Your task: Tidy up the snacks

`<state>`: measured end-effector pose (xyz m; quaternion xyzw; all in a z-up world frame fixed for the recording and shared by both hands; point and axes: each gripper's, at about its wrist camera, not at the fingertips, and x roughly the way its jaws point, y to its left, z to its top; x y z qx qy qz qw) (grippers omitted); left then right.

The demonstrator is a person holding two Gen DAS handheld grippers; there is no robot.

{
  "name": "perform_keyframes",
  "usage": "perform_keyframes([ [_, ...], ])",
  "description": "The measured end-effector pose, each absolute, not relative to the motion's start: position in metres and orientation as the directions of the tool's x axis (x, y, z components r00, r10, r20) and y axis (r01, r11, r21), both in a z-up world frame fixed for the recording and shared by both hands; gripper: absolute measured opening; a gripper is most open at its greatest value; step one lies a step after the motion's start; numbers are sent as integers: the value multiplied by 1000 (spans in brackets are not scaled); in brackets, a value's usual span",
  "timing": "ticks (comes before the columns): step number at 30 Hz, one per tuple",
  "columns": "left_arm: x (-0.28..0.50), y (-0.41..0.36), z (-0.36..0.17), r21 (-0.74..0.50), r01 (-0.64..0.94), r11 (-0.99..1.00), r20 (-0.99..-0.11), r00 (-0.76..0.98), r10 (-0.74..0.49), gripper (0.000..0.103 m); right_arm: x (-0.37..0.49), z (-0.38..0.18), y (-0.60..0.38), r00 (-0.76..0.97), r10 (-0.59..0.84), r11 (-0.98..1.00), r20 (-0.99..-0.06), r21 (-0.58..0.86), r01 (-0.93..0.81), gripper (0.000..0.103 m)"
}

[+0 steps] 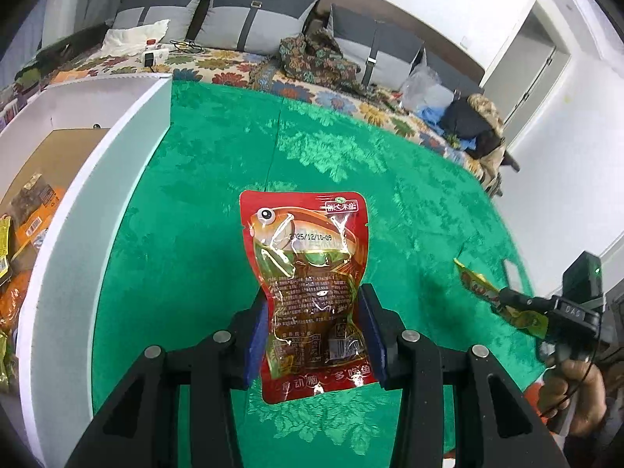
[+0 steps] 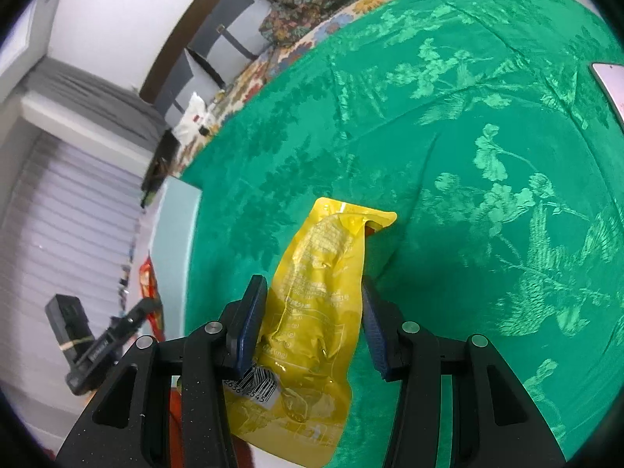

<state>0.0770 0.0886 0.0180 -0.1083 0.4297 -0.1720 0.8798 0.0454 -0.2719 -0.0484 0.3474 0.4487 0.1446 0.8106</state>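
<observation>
Red fish-snack pouch [image 1: 310, 292] is clamped between left gripper [image 1: 314, 335] pads, held above green tablecloth [image 1: 202, 195]. Right gripper [image 2: 312, 323] pinches yellow snack pouch [image 2: 312, 312], also off the cloth. Step: carrying both to storage. Next, I judge: swing left w/ pouch over white box [image 1: 128, 148], already holding pkts, & release.

Table w/ green floral cloth [image 1: 218, 163], white box [image 1: 78, 202] on it

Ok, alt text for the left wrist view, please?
The left tongs grip a red fish-snack packet above a green tablecloth. A white box holding more snacks stands at left; the right tongs hold a yellow packet at right.
</observation>
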Motion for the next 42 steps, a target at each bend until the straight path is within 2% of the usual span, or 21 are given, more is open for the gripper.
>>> perform_keyframes([
  [6, 67, 115, 55, -389, 202, 899, -654, 627, -423, 43, 49, -17, -248, 571, 572, 717, -589, 697, 1, 49],
  [11, 63, 173, 92, -413, 156, 897, -600, 694, -397, 43, 64, 26, -202, 574, 616, 712, -539, 693, -113, 49],
  [19, 49, 309, 102, -328, -70, 942, -628, 761, -162, 43, 107, 98, -50, 475, 754, 639, -453, 673, -372, 49],
  [24, 40, 369, 71, -239, -212, 947, -686, 728, -10, 46, 124, 110, 69, 385, 791, 612, -476, 618, -493, 49],
  [26, 37, 379, 57, -206, -248, 946, -704, 709, 33, 50, 128, 104, 118, 365, 786, 616, -499, 580, -532, 50],
  [28, 32, 385, 41, -171, -282, 944, -726, 684, 73, 67, 126, 86, 167, 363, 767, 631, -528, 523, -573, 59],
  [29, 29, 386, 35, -163, -290, 943, -732, 677, 82, 73, 124, 75, 186, 354, 746, 647, -565, 486, -588, 67],
  [30, 26, 386, 31, -150, -302, 941, -732, 674, 99, 84, 123, 64, 199, 339, 720, 663, -606, 454, -595, 72],
  [31, 21, 387, 29, -131, -318, 939, -727, 675, 127, 90, 122, 53, 210, 318, 692, 676, -648, 426, -602, 72],
  [32, 16, 386, 28, -111, -330, 937, -718, 678, 154, 92, 119, 42, 214, 295, 674, 680, -677, 415, -604, 72],
  [34, 6, 384, 26, -64, -352, 934, -699, 683, 210, 97, 114, 37, 201, 316, 663, 696, -679, 402, -595, 72],
  [39, -5, 362, 39, 63, -420, 905, -654, 668, 356, 99, 101, 58, 174, 419, 603, 749, -679, 302, -590, 74],
  [42, -8, 357, 53, 88, -485, 870, -634, 646, 424, 101, 92, 71, 174, 453, 561, 766, -693, 225, -603, 76],
])
